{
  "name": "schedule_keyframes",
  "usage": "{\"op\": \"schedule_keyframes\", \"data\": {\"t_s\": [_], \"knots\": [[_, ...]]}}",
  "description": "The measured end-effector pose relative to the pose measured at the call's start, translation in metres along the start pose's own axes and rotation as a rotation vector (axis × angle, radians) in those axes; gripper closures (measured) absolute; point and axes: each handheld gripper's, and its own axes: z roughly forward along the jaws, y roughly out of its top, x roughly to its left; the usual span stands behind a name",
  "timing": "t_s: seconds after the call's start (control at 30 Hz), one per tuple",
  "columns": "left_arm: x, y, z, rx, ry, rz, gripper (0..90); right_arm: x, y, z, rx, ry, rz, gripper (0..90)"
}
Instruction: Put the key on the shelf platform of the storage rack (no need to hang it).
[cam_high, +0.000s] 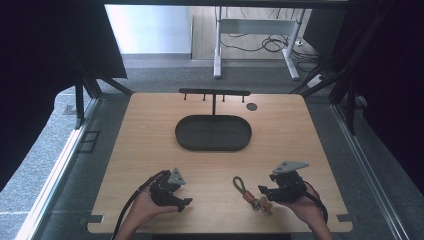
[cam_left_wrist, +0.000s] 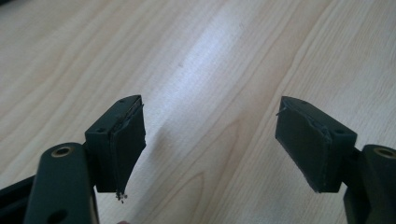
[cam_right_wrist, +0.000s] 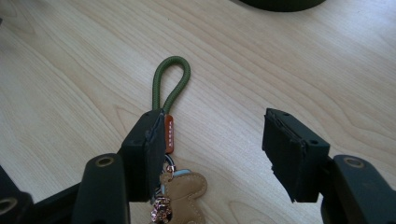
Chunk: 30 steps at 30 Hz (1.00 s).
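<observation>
A keychain lies flat on the wooden table (cam_high: 150, 130) near its front edge: an olive cord loop (cam_right_wrist: 171, 81), an orange tag (cam_right_wrist: 169, 134) and a tan leather charm (cam_right_wrist: 184, 196) with metal rings. In the high view the keychain (cam_high: 247, 192) sits just left of my right gripper (cam_high: 265, 192). That right gripper (cam_right_wrist: 215, 149) is open, its left jaw beside the orange tag, nothing held between the jaws. My left gripper (cam_high: 186, 204) rests at the front left; in its own view the left gripper (cam_left_wrist: 210, 140) is open over bare wood.
A dark oval tray (cam_high: 213, 133) sits mid-table with a black T-shaped hook rack (cam_high: 214, 93) standing behind it. A small dark round disc (cam_high: 251, 106) lies at the back right. Beyond the table stand a white desk frame (cam_high: 255, 30) and loose cables.
</observation>
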Motion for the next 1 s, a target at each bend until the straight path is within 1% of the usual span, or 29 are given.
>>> {"op": "schedule_keyframes", "data": {"t_s": [0.17, 0.27, 0.43, 0.53, 0.67, 0.8, 0.93, 1.0], "knots": [[-0.003, 0.002, 0.002, 0.003, -0.009, 0.014, 24.7, 0.002, 0.000, 0.005, 0.019, 0.015, -0.011, 38.7], [-0.002, 0.001, 0.000, 0.007, -0.007, 0.012, 24.7, 0.004, -0.001, 0.009, 0.036, 0.022, -0.024, 38.3], [-0.002, 0.001, 0.000, 0.004, -0.008, 0.003, 24.5, 0.005, -0.002, 0.013, 0.057, 0.035, -0.031, 38.2], [-0.002, 0.001, 0.001, 0.008, -0.009, 0.012, 24.5, 0.005, -0.002, 0.015, 0.056, 0.038, -0.025, 38.2], [-0.003, 0.001, 0.004, 0.019, -0.012, 0.014, 24.3, 0.006, -0.001, 0.016, 0.061, 0.040, -0.033, 38.3], [-0.007, 0.002, 0.010, 0.046, -0.015, 0.031, 24.3, 0.006, -0.001, 0.019, 0.066, 0.043, -0.038, 38.2], [-0.008, 0.003, 0.010, 0.052, -0.021, 0.039, 24.2, 0.007, -0.003, 0.022, 0.073, 0.046, -0.042, 37.9], [-0.008, 0.003, 0.010, 0.049, -0.019, 0.035, 24.3, 0.007, -0.004, 0.023, 0.079, 0.046, -0.043, 37.9]]}}
